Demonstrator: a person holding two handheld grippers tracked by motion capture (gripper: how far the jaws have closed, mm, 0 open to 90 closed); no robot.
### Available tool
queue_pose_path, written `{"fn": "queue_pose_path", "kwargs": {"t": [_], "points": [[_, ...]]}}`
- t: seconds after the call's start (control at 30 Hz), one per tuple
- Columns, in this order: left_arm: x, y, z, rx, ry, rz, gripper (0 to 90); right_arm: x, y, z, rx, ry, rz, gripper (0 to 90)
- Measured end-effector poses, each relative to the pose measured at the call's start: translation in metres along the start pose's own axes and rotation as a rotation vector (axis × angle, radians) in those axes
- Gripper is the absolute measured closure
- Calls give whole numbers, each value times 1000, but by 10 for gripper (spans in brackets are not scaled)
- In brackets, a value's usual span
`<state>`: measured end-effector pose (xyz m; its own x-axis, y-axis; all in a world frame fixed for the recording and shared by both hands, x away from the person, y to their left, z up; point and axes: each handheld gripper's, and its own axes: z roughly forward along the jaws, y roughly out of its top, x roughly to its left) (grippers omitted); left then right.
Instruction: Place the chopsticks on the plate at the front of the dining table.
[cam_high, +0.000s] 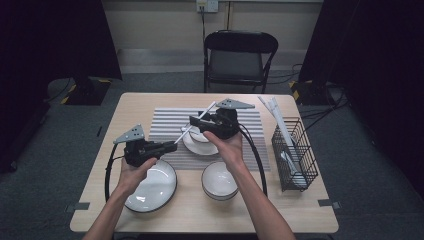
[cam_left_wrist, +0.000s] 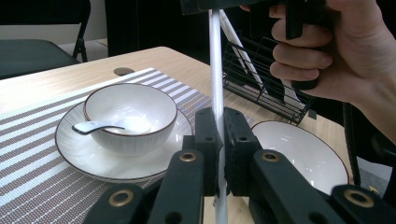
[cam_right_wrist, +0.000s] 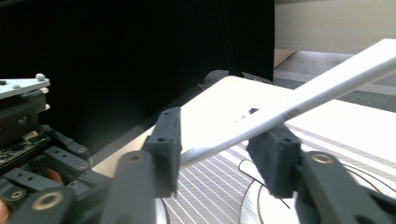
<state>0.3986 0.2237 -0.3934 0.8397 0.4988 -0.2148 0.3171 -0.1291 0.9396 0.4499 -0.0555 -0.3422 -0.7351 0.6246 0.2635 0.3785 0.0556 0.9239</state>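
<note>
Smooth white plastic stick (cam_left_wrist: 215, 60), glossy ceramic bowl (cam_left_wrist: 130, 114)

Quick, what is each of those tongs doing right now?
Left tongs: closed on the white stick.
Right tongs: open, with the same white stick running between the jaws.

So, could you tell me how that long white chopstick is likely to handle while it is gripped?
The white chopstick looks straight and thin, so probably stiff and light. Its glossy surface may slip or pivot in the left gripper, which is shut on it. The right gripper stands open around it.
</note>
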Motion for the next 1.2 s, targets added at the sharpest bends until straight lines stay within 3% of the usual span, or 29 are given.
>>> {"fn": "queue_pose_path", "kwargs": {"t": [0.1,0.33,0.63,0.97,1.2], "points": [[0,0,0,-4,3,-6,860,-1,-1,1,12,2,5,454],[2,-1,-1,-1,9,-9,860,0,-1,-2,13,6,-17,409],[4,-1,-3,-2,27,-11,859,-6,-4,-19,16,-10,-41,359],[6,-3,-1,19,35,-15,859,-22,-14,-43,24,-76,-14,309],[8,-3,-2,13,43,-16,859,-28,-19,-56,15,-113,-24,323]]}}
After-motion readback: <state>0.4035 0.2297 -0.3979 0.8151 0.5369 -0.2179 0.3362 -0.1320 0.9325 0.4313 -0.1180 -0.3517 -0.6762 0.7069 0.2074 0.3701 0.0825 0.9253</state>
